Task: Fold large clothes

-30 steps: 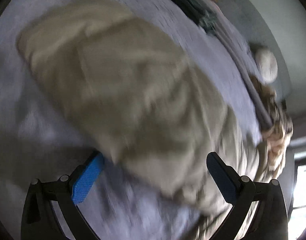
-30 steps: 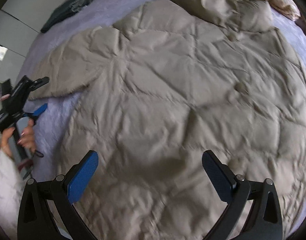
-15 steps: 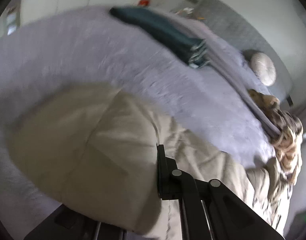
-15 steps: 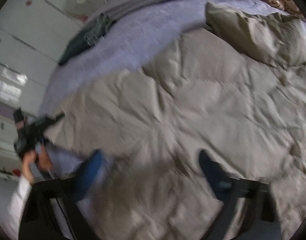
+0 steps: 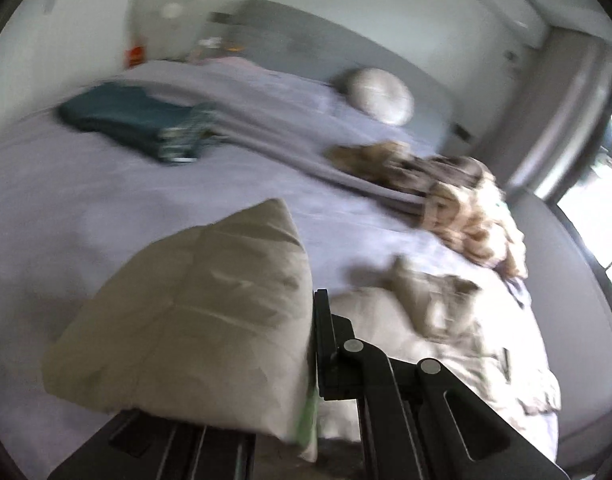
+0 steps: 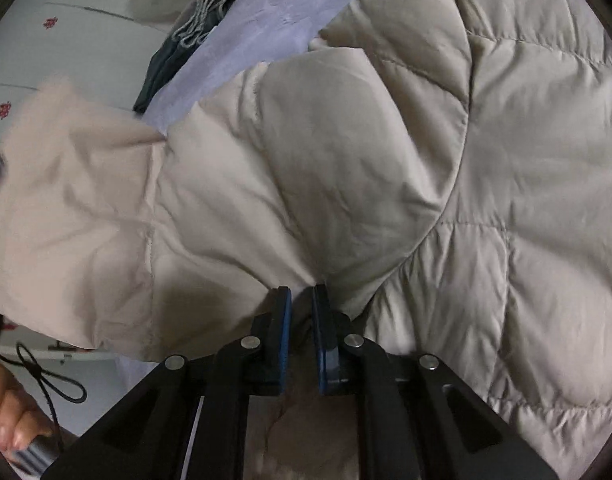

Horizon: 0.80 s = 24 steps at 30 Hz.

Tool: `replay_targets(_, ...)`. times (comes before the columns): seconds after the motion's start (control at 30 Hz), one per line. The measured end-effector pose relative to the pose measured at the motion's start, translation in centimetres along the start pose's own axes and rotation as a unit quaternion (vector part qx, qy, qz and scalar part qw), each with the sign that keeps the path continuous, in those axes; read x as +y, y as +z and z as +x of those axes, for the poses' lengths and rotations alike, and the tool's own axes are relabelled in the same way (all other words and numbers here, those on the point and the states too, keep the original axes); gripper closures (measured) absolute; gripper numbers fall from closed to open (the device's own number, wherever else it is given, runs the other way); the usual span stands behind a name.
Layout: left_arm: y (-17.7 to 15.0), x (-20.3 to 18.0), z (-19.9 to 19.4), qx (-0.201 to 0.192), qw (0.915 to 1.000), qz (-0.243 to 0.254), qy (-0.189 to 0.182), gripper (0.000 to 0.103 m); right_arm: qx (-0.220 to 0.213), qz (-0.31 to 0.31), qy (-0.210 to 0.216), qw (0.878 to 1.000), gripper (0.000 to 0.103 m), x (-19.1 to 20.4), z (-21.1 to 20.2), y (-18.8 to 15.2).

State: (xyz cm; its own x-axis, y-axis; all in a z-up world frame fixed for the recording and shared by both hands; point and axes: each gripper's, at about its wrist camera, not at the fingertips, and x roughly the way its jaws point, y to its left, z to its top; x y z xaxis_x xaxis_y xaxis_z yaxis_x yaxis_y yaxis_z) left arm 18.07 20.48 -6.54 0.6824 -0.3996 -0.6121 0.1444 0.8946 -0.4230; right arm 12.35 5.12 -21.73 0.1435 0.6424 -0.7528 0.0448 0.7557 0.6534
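Gripping: both tongs have beige quilted coat fabric between their fingers.
Left tongs: fully together, clamped on a sleeve of the coat; the sleeve's end stands up and to the left of the fingers, lifted clear of the bed.
Right tongs: jaws closing, a pinch of coat already between the blue pads; the fabric bunches into folds right at the tips.
Coat, right view: spreads ahead of and to the right of the right tongs, covering most of the bed; a raised flap runs off to the left edge.
Coat, left view: the rest lies flat on the bed to the right of the left tongs, blurred.
Bed: lilac sheet, bare to the left of the lifted sleeve.
Beyond the coat: a folded dark teal garment, a grey blanket, a tan patterned cloth, a round cushion near the headboard.
Hand: at the lower left edge of the right view, fingers around a handle with a black cord beside it.
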Motion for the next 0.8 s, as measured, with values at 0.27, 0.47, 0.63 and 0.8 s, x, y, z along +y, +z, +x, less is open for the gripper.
replay_targets(0.27,-4.8,-15.5,7.5,0.078,0.9863,0.127,-0.071,0.095,-0.068,0.013,-0.040,0.997,0.091,-5.5,-10.4,-2.1)
replay_targets(0.47,-14.5,-22.1,14.4,0.147,0.9557,0.255,0.001,0.095,-0.136,0.081,-0.123,0.980,0.091,-13.2,-18.8,-4.6)
replay_targets(0.63,-17.8,-22.3,14.3,0.162,0.9414,0.294,0.031,0.077,-0.138,0.103,-0.144,0.975,0.091,-16.4,-20.5,-6.1)
replay_targets(0.8,-17.0,-21.6,10.6,0.138,0.9464,0.290,0.036,0.009,-0.140,0.103,-0.139,0.975,0.091,-16.7,-21.5,-5.6)
